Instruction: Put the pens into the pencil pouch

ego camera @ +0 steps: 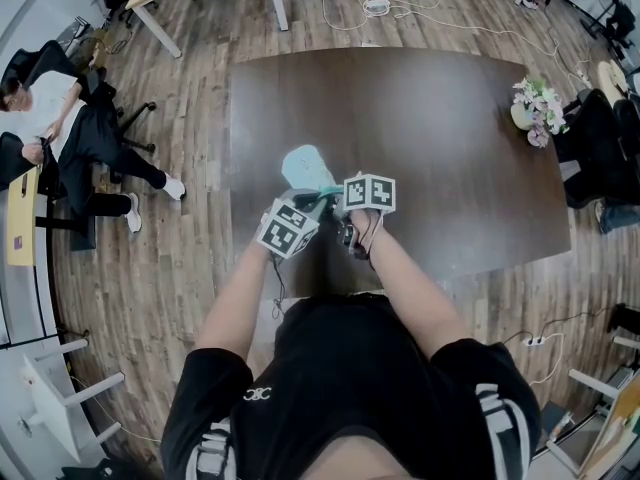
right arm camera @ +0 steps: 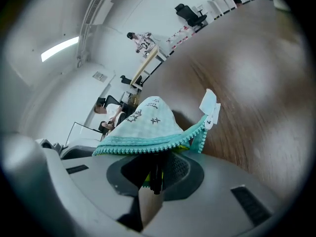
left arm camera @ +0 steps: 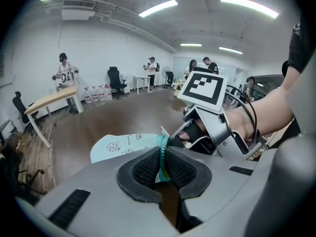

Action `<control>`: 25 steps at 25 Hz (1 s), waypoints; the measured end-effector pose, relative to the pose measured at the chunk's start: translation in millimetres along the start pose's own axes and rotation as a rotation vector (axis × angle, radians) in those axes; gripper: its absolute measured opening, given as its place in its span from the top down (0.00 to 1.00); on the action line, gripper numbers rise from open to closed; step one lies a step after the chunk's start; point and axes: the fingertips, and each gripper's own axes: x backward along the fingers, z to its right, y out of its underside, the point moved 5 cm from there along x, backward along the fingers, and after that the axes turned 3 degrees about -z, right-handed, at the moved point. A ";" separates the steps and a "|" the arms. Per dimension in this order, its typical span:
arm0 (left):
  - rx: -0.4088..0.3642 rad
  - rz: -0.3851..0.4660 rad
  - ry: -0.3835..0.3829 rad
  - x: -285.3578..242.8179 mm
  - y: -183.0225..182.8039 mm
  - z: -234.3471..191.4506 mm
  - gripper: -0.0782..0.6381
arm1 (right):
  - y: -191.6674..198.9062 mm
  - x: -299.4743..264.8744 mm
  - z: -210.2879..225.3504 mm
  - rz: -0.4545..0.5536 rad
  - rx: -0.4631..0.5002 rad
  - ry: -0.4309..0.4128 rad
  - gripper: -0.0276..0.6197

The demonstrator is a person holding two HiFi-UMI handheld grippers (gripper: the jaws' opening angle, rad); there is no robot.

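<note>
A pale teal pencil pouch (ego camera: 305,166) with small drawings lies on the dark wooden table (ego camera: 450,138), its near end lifted. My left gripper (left arm camera: 162,164) is shut on the pouch's green zipper edge (left arm camera: 161,147); in the head view the left gripper (ego camera: 315,206) sits at the pouch's near end. My right gripper (right arm camera: 154,174) is shut on a slim dark pen (right arm camera: 154,177) that points in under the pouch (right arm camera: 148,122); the pen's tip is hidden by the zipper edge. The right gripper (ego camera: 338,206) sits close beside the left one. A white tag (right arm camera: 211,107) hangs at the pouch's corner.
A pot of flowers (ego camera: 537,110) stands at the table's far right edge. A seated person (ego camera: 60,118) and office chairs are off to the left on the wooden floor. Cables and a power strip (ego camera: 378,6) lie beyond the table.
</note>
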 end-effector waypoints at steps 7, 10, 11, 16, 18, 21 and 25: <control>0.053 0.046 -0.022 2.0 -3.3 -17.7 0.85 | -5.8 5.2 -12.9 0.064 0.175 0.049 0.73; 0.066 0.053 -0.024 1.0 -3.7 -23.5 0.85 | -2.1 14.8 -11.6 0.066 0.234 0.064 0.72; 0.069 0.053 -0.026 0.3 -3.3 -25.0 0.85 | -0.7 19.7 -10.4 0.073 0.248 0.066 0.72; 0.090 0.042 -0.027 -6.6 -0.2 -32.8 0.85 | -5.6 57.0 -14.6 0.190 0.379 0.097 0.72; 0.103 0.038 -0.029 -9.8 1.4 -33.9 0.85 | -15.1 81.8 -23.3 0.327 0.480 0.129 0.73; 0.103 0.030 -0.044 -15.8 6.1 -33.9 0.85 | -27.2 123.9 -38.8 0.572 0.673 0.216 0.75; 0.083 0.010 -0.095 -26.4 14.3 -33.3 0.85 | -30.5 174.8 -55.6 0.836 0.833 0.328 0.93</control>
